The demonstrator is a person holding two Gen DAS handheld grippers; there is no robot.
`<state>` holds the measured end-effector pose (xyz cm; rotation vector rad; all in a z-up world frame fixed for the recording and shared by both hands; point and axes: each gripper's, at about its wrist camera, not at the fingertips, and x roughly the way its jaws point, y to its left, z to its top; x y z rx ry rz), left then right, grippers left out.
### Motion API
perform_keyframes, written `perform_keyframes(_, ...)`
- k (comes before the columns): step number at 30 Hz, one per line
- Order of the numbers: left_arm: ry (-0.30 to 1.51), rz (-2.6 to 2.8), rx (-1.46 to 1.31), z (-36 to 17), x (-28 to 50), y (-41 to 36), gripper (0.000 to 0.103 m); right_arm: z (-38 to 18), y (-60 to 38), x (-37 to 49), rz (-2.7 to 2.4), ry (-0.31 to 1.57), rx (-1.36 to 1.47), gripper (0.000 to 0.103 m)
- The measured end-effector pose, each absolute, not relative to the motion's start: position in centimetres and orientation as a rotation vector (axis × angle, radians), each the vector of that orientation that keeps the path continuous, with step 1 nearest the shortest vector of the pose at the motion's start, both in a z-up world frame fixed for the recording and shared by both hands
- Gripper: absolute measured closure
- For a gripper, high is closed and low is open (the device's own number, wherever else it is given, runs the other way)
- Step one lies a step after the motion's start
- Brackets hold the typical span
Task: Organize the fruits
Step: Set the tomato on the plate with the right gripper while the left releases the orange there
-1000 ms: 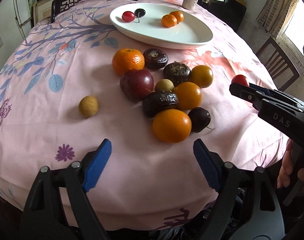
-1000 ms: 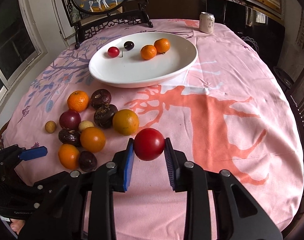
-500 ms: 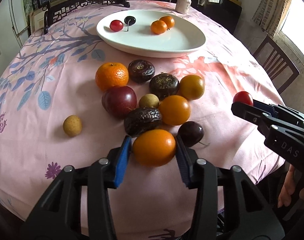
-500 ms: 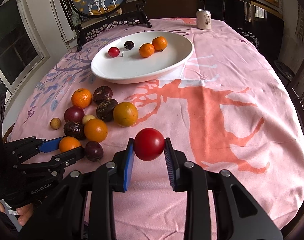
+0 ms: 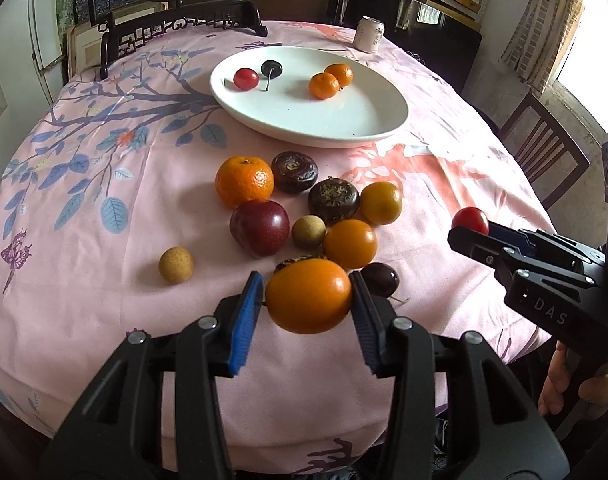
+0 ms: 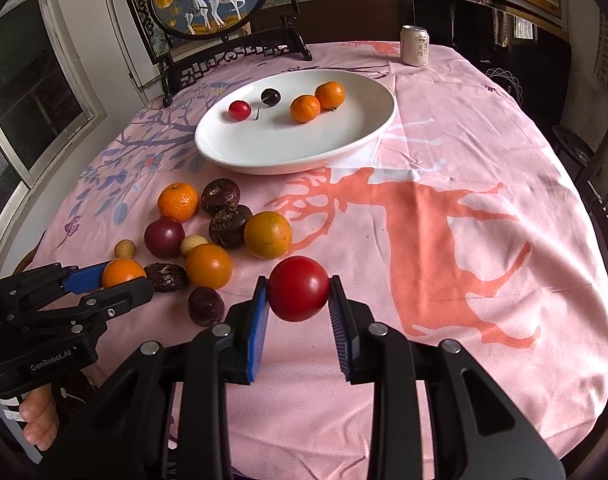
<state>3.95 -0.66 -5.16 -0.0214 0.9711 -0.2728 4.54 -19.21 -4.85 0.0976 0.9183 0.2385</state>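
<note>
Pink flowered cloth covers the table (image 6: pixel 484 152), on which a white plate (image 6: pixel 368 136) near the far end is seen to hold four small fruits. Ten more are counted loose in a cluster (image 5: pixel 304 216) on the cloth. An orange fruit (image 5: pixel 309 295) is gripped by the left gripper (image 5: pixel 306 307) and a red fruit (image 6: pixel 299 288) by the right gripper (image 6: pixel 299 312), both well short of the plate, so the task is judged under half done.

Round table (image 6: pixel 484 168), pink printed cloth. White plate (image 6: pixel 368 136) sits on it toward far side. Can (image 6: pixel 415 46) stands beyond plate, near far edge. Loose fruit cluster (image 6: pixel 224 224) lies on cloth, near side of plate, well apart.
</note>
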Motion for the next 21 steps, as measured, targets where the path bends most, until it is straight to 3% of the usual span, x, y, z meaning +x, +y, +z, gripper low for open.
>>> perform_keyframes(10,0.901,-0.254,0.006,-0.6,8.9,-0.4,0.059,-3.6,-18.9,7.7,0.277,0.916,0.077,0.073)
perform_keyframes(16,0.938,-0.193,0.010,1.2,20.4,-2.2,0.058,-1.1,-18.9,15.0,0.288,0.890,0.031,0.073)
perform_keyframes(21,1.018,-0.126,0.031,-0.5,30.4,-4.7,0.058,-1.8,-19.2,22.8,0.254,0.941,0.011,0.073)
